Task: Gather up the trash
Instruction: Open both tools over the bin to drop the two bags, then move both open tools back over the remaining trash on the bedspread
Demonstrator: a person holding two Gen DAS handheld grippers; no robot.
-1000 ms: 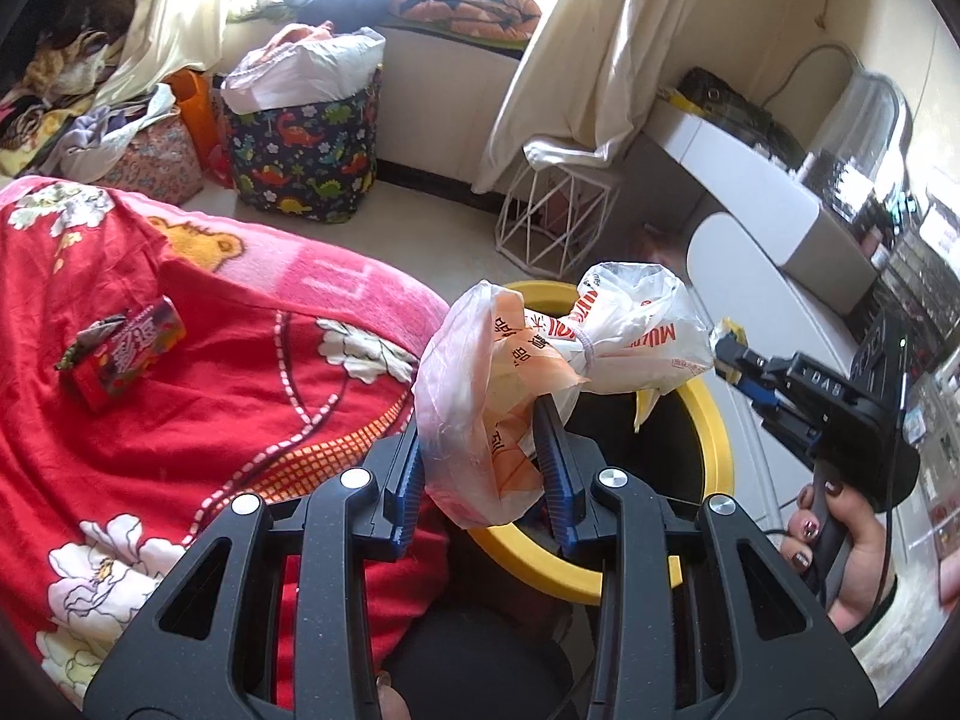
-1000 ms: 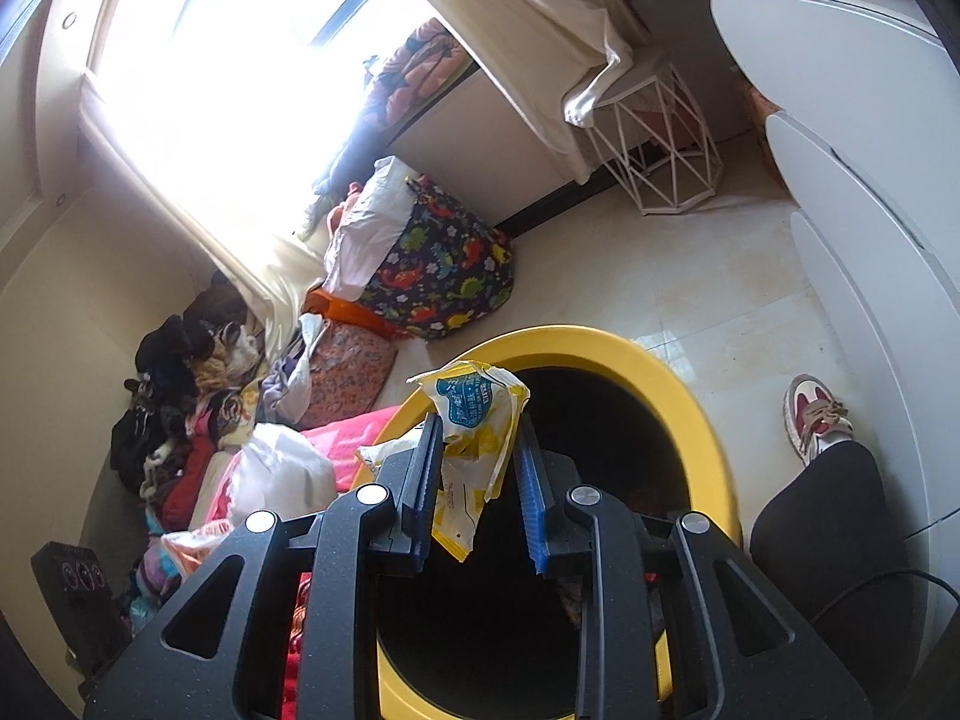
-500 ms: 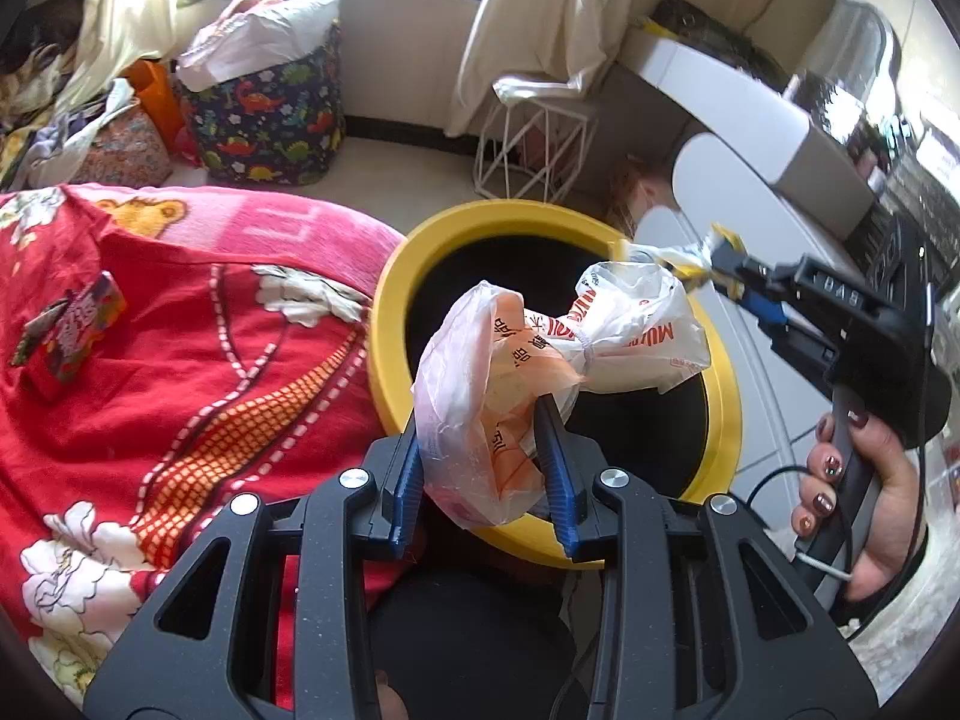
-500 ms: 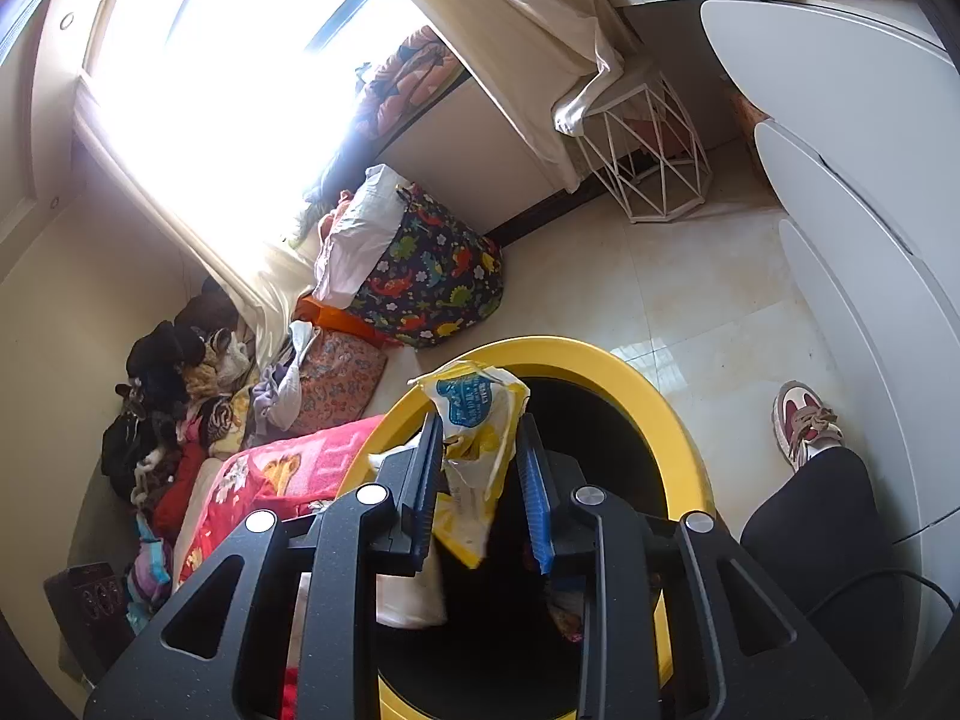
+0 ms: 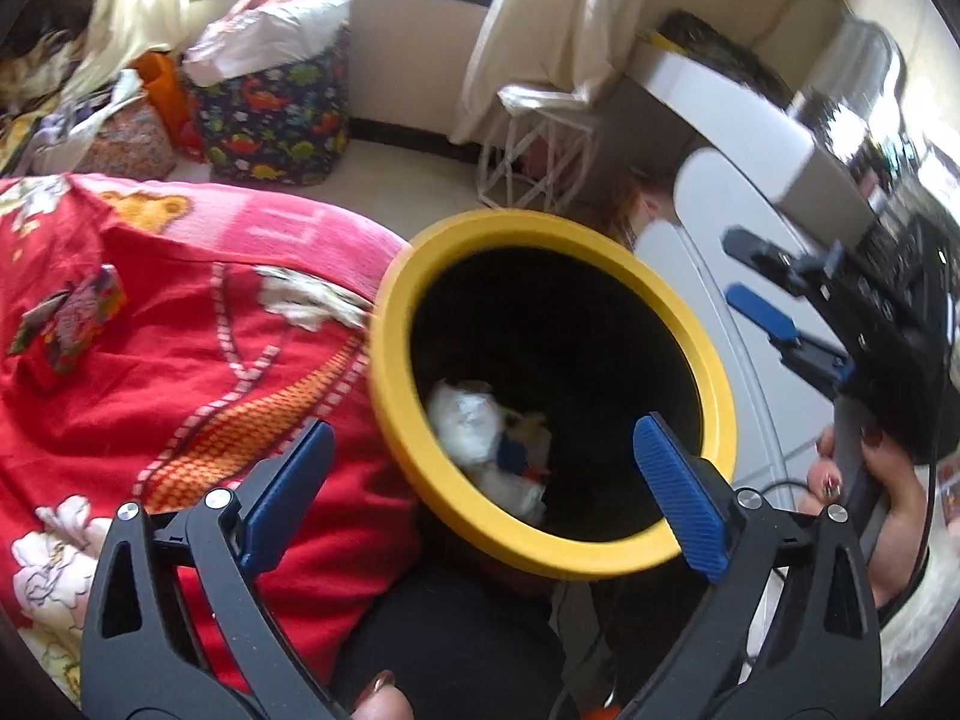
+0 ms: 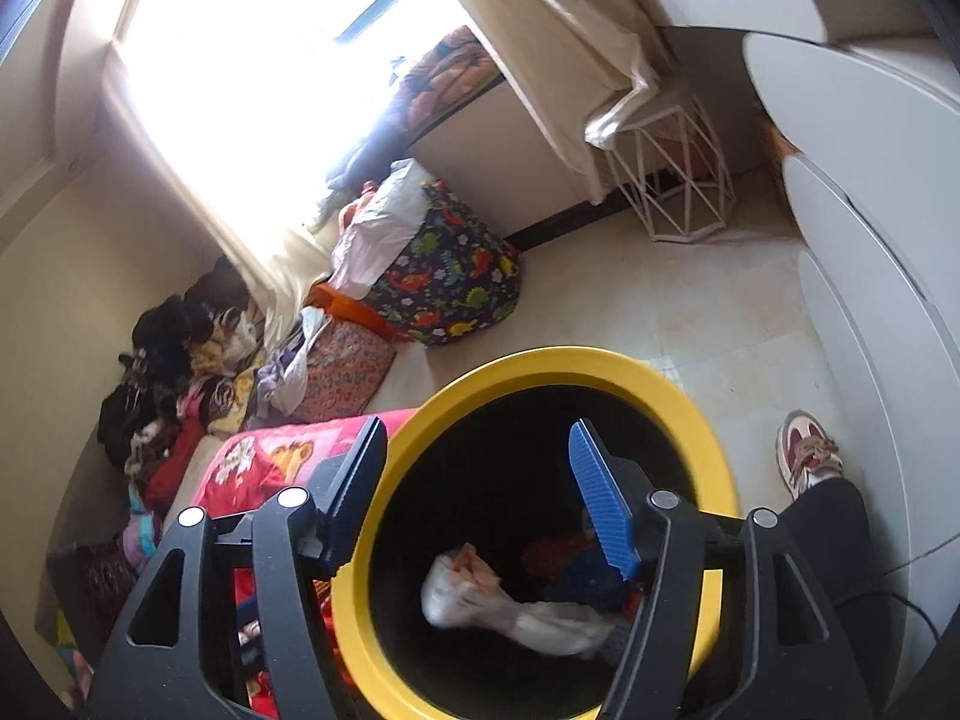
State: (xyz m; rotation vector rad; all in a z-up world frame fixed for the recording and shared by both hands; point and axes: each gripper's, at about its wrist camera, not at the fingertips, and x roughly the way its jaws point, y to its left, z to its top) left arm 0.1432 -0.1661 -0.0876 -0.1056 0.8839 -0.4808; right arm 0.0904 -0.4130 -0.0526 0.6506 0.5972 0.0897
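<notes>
With both tools hanging over the bin mouth, status as I read it:

left gripper [image 5: 480, 471]: jaws spread wide, nothing between the blue pads [image 5: 678, 495]; it hangs over the near rim of the yellow bin [image 5: 390, 372].
right gripper [image 6: 474, 489]: also wide apart and empty, over the same bin; its blue pad [image 6: 600, 501] shows bare.
bagged trash [image 6: 480, 600]: crumpled white and orange plastic bag lying on the bin floor, apart from both tools; darker red and blue scraps lie beside it.
bin: black inside, yellow rim, standing against the edge of the bed, which is under a red blanket [image 5: 180, 360].
remaining trash: colourful wrapper [image 5: 72, 324] lying on the blanket toward the far left edge of the bed, well apart from the bin.
handling, my guess: thin foil or plastic, very light, soft, crushes flat, a bit slippery. Not fragile.
grip point, my guess: pinch across a raised fold or a crimped end, jaws closed right down; a flat pinch risks grabbing blanket pile too.
risk: light enough to slide off the pads or cling to one on release.
</notes>
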